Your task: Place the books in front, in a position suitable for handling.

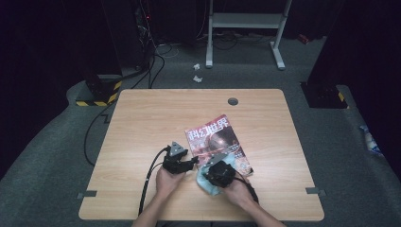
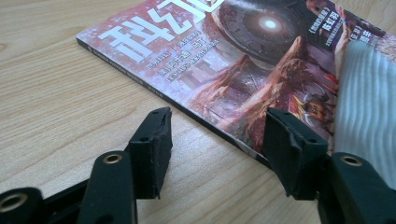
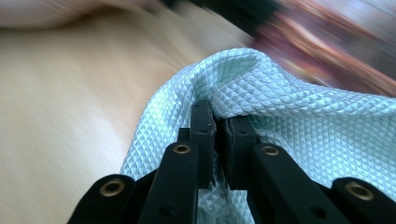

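Cloth [image 3: 299, 112], pale blue, was pinched tight in the right gripper [image 3: 218, 122], lying partly on the magazine [image 2: 243, 60] near the table's [image 1: 142, 123] front edge. Jaws of the left gripper [image 2: 217, 140] stood wide beside the magazine's edge, holding nothing.

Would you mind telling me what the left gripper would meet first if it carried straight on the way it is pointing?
Most likely the magazine: the left gripper is open and low over the table, its jaws standing either side of the near edge. The light blue cloth lies to one side.
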{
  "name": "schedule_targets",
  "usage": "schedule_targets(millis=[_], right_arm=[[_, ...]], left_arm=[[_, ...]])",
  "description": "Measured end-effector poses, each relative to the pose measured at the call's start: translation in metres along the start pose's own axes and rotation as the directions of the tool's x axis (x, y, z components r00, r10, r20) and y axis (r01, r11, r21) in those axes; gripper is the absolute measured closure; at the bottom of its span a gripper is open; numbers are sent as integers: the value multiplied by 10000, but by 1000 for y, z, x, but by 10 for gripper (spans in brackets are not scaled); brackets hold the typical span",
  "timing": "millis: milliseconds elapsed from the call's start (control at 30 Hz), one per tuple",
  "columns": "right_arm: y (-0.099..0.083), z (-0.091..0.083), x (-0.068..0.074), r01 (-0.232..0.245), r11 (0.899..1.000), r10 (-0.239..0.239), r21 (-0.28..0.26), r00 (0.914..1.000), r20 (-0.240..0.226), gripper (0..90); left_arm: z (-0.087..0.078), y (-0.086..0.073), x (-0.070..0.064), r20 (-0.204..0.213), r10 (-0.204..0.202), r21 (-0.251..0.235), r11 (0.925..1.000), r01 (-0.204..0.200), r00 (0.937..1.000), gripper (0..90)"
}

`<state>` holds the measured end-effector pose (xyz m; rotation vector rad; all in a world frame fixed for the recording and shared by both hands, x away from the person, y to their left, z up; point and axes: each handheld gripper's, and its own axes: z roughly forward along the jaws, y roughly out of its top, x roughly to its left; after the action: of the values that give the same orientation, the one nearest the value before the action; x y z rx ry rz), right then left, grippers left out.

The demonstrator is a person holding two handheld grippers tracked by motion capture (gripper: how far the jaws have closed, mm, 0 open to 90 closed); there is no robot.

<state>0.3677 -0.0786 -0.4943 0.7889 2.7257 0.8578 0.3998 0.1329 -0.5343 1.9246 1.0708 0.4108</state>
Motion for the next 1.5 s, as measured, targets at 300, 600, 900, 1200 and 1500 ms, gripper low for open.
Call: schedule_targets(millis=[300,600,900,1200,1500], right_arm=[[-55,-40,-95,-2812,9591,2817,-311,9388,1985,829],[-59,-38,-102,-2940,9544,2982,-510,9331,2008,815],[-70,-45,-84,-2849,9569,2902,-566,9455,1480,843],[-71,-52,-67,-2519,9677,2502,-47,9583,1378,846],[-26,-22,-82,-2272,9735,2172,256,9539,2073,847]], left_arm=[[0,0,0,-10,7,8,10000,-7,10000,443],[1,2,-9,40,-315,108,9994,315,9995,521],[-5,-5,-31,26,5,64,10000,-5,10000,638],[-13,-2,-37,529,135,814,9965,-178,9985,560],[3,13,-2,-564,-633,699,9953,672,9964,436]])
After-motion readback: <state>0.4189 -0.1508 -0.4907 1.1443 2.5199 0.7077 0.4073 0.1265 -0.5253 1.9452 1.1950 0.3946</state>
